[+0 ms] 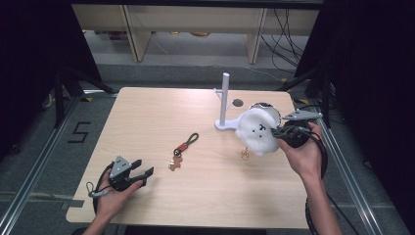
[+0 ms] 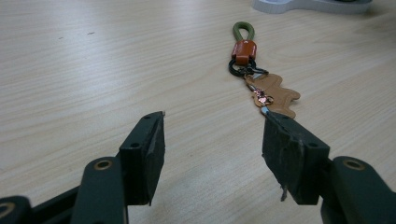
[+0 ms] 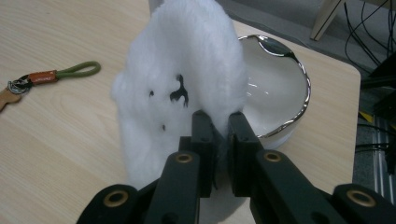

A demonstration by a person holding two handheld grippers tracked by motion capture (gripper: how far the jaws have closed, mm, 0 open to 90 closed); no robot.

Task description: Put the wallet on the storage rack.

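Two grippers over one pale wood-grain table (image 1: 161,112). Landmark: white upright post stand (image 1: 224,102) with a flat base and a short side peg.

Far left of the stand and nearer the person, left gripper (image 1: 142,174) in a hand, black jaws spread wide apart with nothing between them, pads ridged and worn at the edges in the left gripper view (image 2: 210,140).

Between that gripper and the stand, flat on the table: olive cord-loop keychain (image 1: 182,149) with an orange leather sleeve, a black metal ring and a tan, flat, figure-shaped tag; tag's near end hidden behind the jaw on the right of the left gripper view (image 2: 254,70).

Just right of the stand's base, fluffy white plush toy (image 1: 256,131), rounded, long-piled, with small black stitched face marks, pinched tight at its side by the right gripper (image 3: 219,135), jaws nearly together on the fur. Small gold clasp dangling beneath, too small to make out.

Behind the plush, glossy white bowl with a wavy silver rim (image 3: 285,88), largely covered by the fur.
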